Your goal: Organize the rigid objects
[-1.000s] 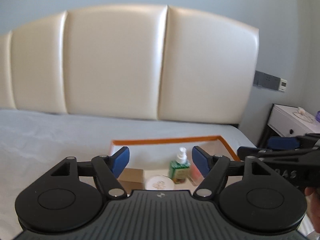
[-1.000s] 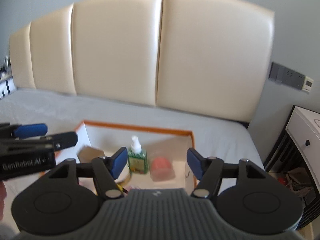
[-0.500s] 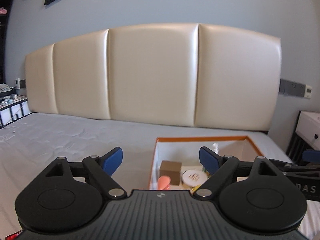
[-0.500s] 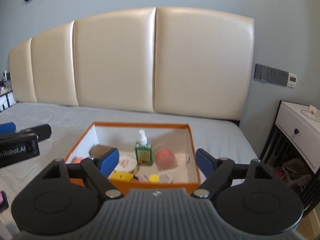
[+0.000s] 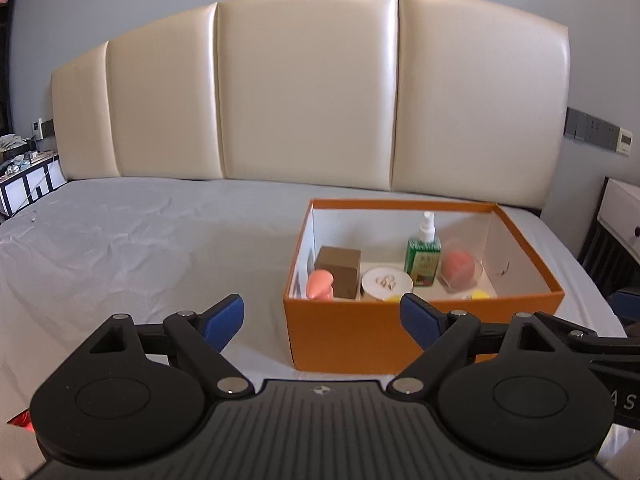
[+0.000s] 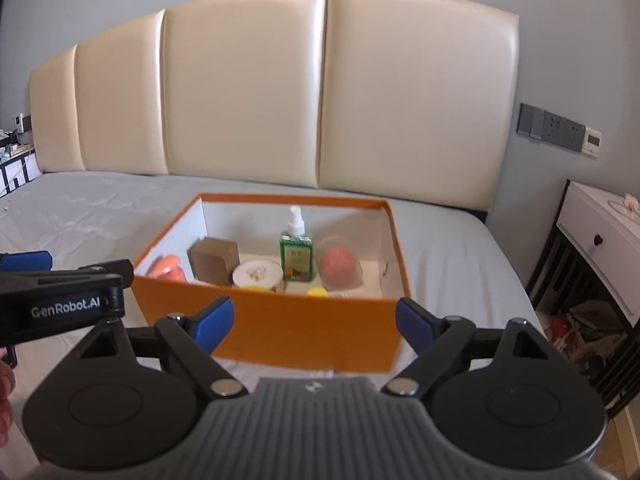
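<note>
Orange cardboard box [image 5: 420,320] near bed's [image 5: 120,248] right edge, below padded cream headboard [image 5: 308,88]. Inside: brown cube [image 5: 338,270], round white tin [image 5: 386,282], green spray bottle [image 5: 422,258], pink items. Left hand-held gripper [image 5: 322,318] and right hand-held gripper [image 6: 314,318] angled downward before box, jaws just widened, spread apart, nothing between.

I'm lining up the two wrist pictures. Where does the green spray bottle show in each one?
Left wrist view: the green spray bottle stands upright inside the orange box, right of centre, toward the back wall.
Right wrist view: the bottle stands near the picture's centre, in the middle of the box.
Shared landmark: the clear case with a pink ball, directly right of the bottle in both.
</note>
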